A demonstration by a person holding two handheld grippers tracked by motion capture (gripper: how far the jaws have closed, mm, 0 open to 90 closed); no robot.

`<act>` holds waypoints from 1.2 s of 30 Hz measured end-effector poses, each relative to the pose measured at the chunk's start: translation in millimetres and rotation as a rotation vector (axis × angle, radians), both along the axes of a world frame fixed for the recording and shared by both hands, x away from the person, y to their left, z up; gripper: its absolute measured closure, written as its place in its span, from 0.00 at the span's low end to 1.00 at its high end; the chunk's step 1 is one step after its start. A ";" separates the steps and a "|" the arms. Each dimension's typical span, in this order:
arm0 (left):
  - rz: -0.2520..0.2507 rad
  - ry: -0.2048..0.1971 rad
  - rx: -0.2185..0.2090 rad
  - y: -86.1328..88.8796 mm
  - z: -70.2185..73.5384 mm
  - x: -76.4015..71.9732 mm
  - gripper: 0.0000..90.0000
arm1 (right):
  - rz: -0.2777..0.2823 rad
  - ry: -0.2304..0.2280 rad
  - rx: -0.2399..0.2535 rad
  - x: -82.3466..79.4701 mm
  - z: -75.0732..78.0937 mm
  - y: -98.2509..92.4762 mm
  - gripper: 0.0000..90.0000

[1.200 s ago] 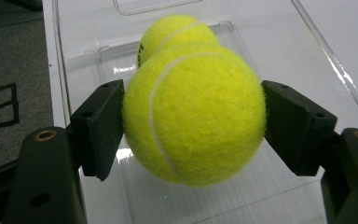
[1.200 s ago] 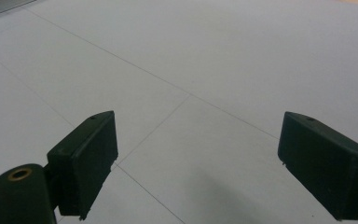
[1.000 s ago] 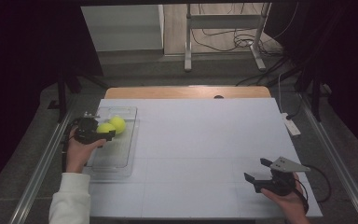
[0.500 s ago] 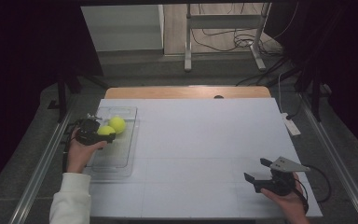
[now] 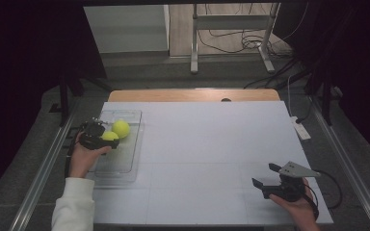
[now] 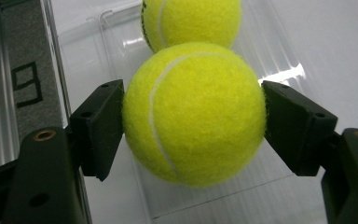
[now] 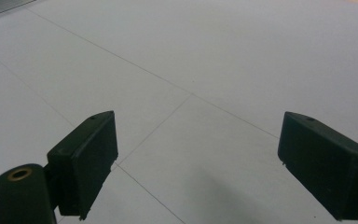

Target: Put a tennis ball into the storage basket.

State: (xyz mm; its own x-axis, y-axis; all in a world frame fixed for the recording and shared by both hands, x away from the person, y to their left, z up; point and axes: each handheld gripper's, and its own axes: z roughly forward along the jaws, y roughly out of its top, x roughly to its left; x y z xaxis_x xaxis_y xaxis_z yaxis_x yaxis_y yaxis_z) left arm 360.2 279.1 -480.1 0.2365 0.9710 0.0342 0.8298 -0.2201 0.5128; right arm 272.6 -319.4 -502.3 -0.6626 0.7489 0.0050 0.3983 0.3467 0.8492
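Left claw point(image 5: 107, 140): at the left of the high view, over the clear tray; its two black jaws are clamped on a tennis ball, one pad on each flank.
Held ball point(image 6: 194, 113): centre of the left gripper view, pinched at about its widest girth between the pads point(image 6: 100, 123). In the high view it sits at the left, inside the tray's outline; whether it rests on the tray floor or hangs just above it, I cannot tell.
Second ball point(image 6: 191, 22): top centre of the left gripper view, just behind the held ball and looking to touch it; in the high view it lies up and to the right of the claw.
Clear tray point(image 5: 125, 166): left part of the tabletop, shallow and see-through, with low walls.
Step in hand, as I judge it: carrying the gripped ball, either lifting it out of the tray or setting it down there.
How to do it well: keep the squeeze even and across the middle, since felt on a round body can roll out of a skewed pinch; move straight up or down so that the neighbour is not nudged and the tray wall is not caught.
Tabletop point(image 5: 212, 144): white, bare through the middle.
Right claw point(image 5: 265, 175): lower right of the high view, jaws spread wide with nothing between them, above the white surface.
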 end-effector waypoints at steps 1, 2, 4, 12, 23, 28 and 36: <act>-0.003 0.005 0.009 -0.4 -0.2 0.4 0.29 | 0.000 0.000 -0.001 0.0 -0.1 -0.1 0.14; -0.004 0.006 0.010 -0.9 -0.3 0.6 0.29 | 0.001 0.000 -0.001 0.0 -0.1 -0.1 0.14; -0.008 0.010 0.011 -1.3 -0.6 1.0 0.29 | 0.002 0.000 0.000 -0.1 -0.1 0.0 0.14; -0.016 0.052 0.044 -4.5 -3.5 5.3 0.29 | 0.002 0.002 0.000 0.1 -0.3 0.1 0.14; -0.015 0.058 0.086 -8.9 -6.5 8.2 0.28 | 0.003 0.003 -0.002 -0.1 -0.3 0.3 0.14; -0.019 0.032 0.084 -9.1 -5.4 6.8 0.23 | 0.004 0.002 -0.002 -0.2 -0.2 0.3 0.14; -0.023 -0.029 0.063 -8.1 2.5 2.9 0.20 | 0.003 -0.001 -0.001 -0.5 0.3 -0.1 0.14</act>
